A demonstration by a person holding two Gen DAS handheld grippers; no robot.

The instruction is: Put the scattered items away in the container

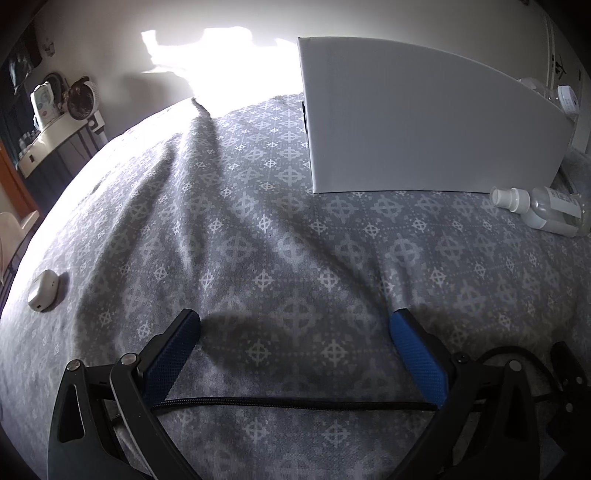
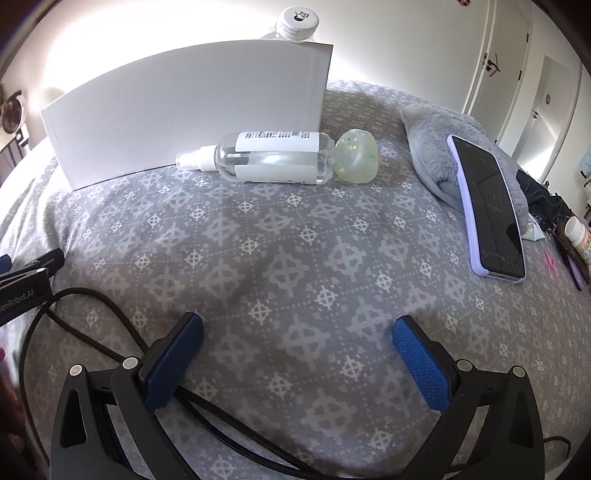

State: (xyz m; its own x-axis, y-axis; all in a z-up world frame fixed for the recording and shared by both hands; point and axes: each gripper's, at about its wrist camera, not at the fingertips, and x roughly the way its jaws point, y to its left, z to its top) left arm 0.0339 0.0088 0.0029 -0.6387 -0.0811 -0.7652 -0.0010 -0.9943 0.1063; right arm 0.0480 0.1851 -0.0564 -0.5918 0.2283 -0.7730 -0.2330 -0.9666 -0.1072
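A white box (image 1: 424, 122) stands on the grey patterned bedspread (image 1: 258, 240); it also shows in the right wrist view (image 2: 192, 110). A clear spray bottle (image 2: 266, 157) lies on its side in front of the box, with a pale green squishy ball (image 2: 356, 157) touching its base. The bottle also shows at the right edge of the left wrist view (image 1: 543, 208). A small white earbud case (image 1: 42, 290) lies far left. A phone in a lilac case (image 2: 487, 206) leans on a grey plush (image 2: 443, 147). My left gripper (image 1: 295, 328) and right gripper (image 2: 297, 332) are open and empty, low over the bedspread.
A bottle with a white cap (image 2: 297, 22) stands behind the box. A black cable (image 2: 92, 325) runs across the bed by the right gripper. A pill bottle (image 2: 578, 236) and clutter sit at the far right. A shelf with a fan (image 1: 79, 98) stands left of the bed.
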